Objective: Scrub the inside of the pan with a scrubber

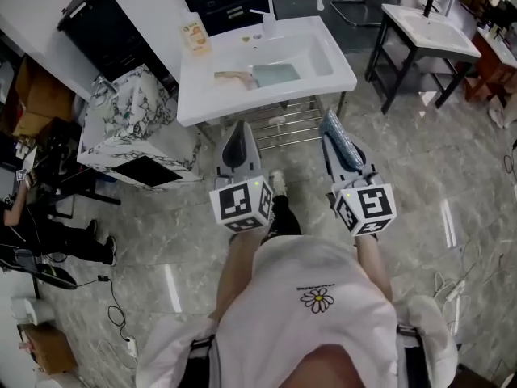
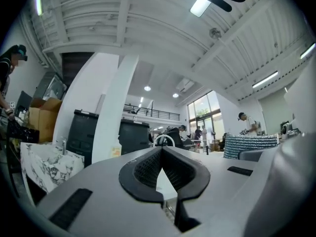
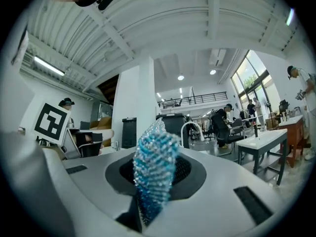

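In the head view my left gripper point(image 1: 239, 129) is shut with nothing between its jaws. It points at the front edge of a white sink table point(image 1: 323, 75). My right gripper point(image 1: 332, 121) beside it is shut on a blue sparkly scrubber point(image 1: 342, 144). A pale grey-blue flat thing point(image 1: 275, 75) and a tan thing point(image 1: 233, 78) lie in the basin; I cannot tell whether either is the pan. In the left gripper view the left gripper's point(image 2: 162, 149) dark pads meet at the tip. In the right gripper view the scrubber point(image 3: 153, 174) stands pinched in the right gripper point(image 3: 159, 128).
A faucet point(image 1: 270, 24) stands at the basin's back, and a metal rack point(image 1: 292, 124) sits under the table. A marble-patterned cabinet point(image 1: 129, 124) is to the left, a second sink table point(image 1: 430, 27) at the back right. A person point(image 1: 48, 234) and cables point(image 1: 113, 297) occupy the left floor.
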A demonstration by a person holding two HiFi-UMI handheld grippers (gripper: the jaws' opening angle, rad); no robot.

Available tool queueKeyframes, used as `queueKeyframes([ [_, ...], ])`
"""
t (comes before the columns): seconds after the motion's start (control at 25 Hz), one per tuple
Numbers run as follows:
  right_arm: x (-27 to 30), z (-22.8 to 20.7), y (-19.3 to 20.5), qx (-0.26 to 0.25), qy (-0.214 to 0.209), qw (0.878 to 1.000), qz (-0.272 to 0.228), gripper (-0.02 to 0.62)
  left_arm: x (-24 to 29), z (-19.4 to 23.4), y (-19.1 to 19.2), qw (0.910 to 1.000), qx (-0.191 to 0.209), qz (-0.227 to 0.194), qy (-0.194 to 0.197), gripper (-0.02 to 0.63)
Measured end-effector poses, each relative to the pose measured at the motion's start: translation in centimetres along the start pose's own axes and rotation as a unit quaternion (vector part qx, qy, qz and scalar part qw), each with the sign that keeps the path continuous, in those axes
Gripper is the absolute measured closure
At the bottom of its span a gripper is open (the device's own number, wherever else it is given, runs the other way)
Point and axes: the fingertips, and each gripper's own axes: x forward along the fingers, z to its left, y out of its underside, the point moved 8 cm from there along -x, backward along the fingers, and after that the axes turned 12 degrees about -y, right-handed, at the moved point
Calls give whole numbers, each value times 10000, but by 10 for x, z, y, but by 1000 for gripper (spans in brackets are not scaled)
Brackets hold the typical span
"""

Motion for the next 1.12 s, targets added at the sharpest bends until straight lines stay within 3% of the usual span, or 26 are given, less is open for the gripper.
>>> queueKeyframes([
  [0.24, 70, -36, -9, 113, -164, 9988, -446, 534, 82, 19, 1, 9999, -36, -91, 43, 591],
  [0.6, 216, -112, -12, 54, 53, 10000, -47, 535, 239, 59, 9, 9999, -37, -136, 88, 591],
  [0.92, 356, -167, -11, 117, -89, 9995, 294, 534, 378, 92, 13, 9997, -95, -134, 188, 591],
  [1.12, 413, -199, -12, 389, -127, 9988, 266, 534, 442, 105, 14, 9997, 93, -58, 210, 591],
])
